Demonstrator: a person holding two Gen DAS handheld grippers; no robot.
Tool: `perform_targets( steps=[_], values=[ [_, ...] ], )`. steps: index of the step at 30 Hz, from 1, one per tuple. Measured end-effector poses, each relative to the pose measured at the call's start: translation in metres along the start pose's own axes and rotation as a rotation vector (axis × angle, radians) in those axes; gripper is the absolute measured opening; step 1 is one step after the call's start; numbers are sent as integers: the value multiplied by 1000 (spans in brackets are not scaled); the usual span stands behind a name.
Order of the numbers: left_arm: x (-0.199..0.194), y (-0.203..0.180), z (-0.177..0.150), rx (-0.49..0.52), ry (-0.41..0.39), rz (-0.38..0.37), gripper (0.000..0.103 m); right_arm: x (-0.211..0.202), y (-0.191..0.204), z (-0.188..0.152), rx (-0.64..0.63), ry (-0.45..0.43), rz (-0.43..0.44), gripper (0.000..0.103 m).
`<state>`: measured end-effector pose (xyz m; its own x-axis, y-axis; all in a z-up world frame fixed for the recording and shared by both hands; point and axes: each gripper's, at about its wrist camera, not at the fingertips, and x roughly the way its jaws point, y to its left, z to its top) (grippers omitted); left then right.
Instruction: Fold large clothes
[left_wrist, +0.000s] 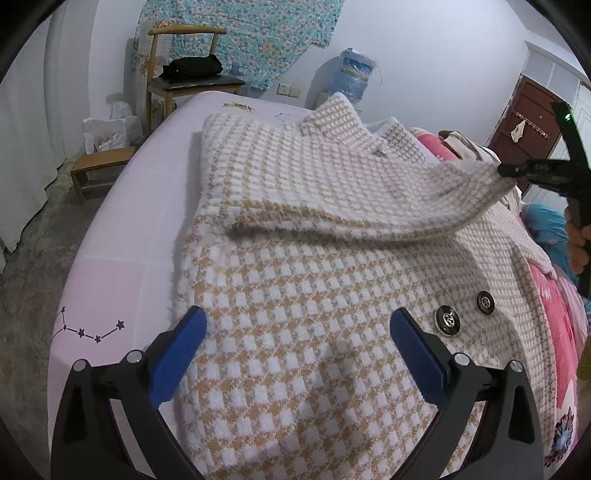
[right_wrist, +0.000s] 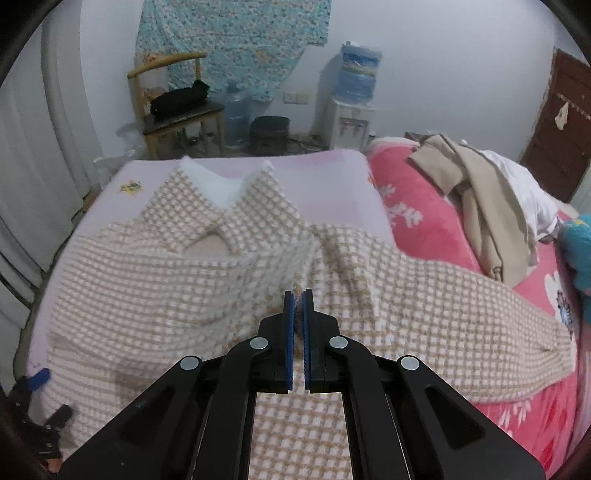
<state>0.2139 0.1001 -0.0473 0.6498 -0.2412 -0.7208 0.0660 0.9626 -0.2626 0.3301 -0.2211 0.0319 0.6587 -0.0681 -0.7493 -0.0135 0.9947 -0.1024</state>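
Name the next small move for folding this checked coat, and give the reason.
Probably carry the right claw across toward the pink sheet: it is shut on the raised sleeve, which hangs over the flat coat, while the left claw hovers open.

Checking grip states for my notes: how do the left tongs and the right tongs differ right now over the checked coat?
The left tongs stand wide open with nothing between the pads, hovering over the checked coat; the right tongs are shut on a fold of that coat. The left leave the cloth lying flat, while the right hold a sleeve end lifted off the bed. Both have blue pads on black arms.
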Motion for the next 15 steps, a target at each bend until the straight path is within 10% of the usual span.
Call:
perform_targets(
  steps=[12,15],
  values=[
    [-2,4,0,0,0,-8,98,75,-38,-41,83,192,1,7],
    [-2,3,0,2,0,-4,98,65,-42,-37,101,181,-18,23]
  ],
)
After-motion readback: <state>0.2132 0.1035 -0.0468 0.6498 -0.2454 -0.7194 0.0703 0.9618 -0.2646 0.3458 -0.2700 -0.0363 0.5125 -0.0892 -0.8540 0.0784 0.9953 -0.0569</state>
